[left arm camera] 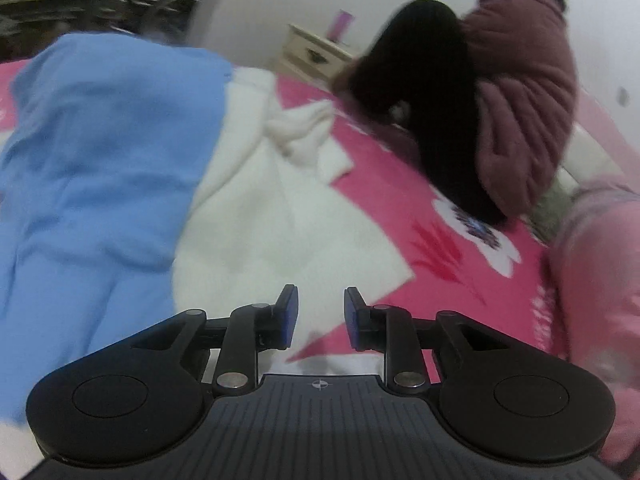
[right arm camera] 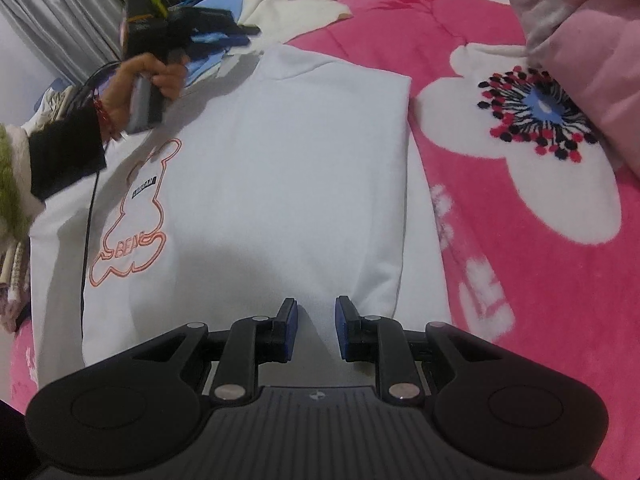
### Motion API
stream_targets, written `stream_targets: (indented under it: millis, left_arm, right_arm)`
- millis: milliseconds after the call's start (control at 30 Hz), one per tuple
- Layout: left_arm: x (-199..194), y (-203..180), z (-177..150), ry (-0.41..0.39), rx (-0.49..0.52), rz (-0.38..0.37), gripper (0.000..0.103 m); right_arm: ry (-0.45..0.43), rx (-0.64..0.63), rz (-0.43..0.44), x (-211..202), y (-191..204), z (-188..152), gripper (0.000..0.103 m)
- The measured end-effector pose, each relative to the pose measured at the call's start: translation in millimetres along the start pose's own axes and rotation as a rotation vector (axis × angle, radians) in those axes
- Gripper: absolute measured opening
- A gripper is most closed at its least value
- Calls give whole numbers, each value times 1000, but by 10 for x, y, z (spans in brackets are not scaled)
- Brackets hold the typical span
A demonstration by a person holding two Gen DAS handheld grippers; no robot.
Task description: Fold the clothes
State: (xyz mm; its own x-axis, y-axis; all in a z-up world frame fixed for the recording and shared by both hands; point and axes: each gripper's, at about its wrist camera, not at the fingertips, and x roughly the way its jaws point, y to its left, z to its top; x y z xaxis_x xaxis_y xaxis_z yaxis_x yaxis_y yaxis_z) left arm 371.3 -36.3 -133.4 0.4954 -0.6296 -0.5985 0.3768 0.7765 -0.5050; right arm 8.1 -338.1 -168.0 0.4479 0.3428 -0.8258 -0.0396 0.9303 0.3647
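A white sweatshirt with an orange bear outline lies flat on the pink bed, its right side folded inward. My right gripper is open and empty just above the sweatshirt's near hem. My left gripper is open and empty over a white garment and the pink blanket; in the right wrist view it shows held in a hand at the sweatshirt's far left corner. A blue garment lies to its left, partly over the white one.
The bed is covered by a pink flowered blanket. A pink padded jacket lies at the right. A maroon jacket and a black garment are piled at the far side. A bedside cabinet stands by the wall.
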Motion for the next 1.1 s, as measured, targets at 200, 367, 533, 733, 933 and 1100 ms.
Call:
stream_targets:
  millis: [200, 367, 533, 733, 933, 1100]
  left_arm:
    - [80, -94, 23, 253, -7, -159, 28]
    - [348, 3, -107, 289, -151, -174, 29]
    - [559, 43, -80, 342, -243, -161, 29]
    - [436, -81, -169, 245, -158, -81, 3]
    - [214, 66, -416, -12, -216, -244, 2]
    - [342, 337, -565, 10, -339, -250, 6]
  right_arm:
    - [7, 35, 5, 10, -15, 17, 22]
    - [6, 40, -5, 13, 0, 20, 22]
    - [5, 44, -15, 14, 13, 19, 22]
    - [-1, 59, -16, 12, 5, 8, 22]
    - [-9, 69, -14, 9, -4, -2, 22]
    - [-10, 73, -15, 7, -3, -5, 22]
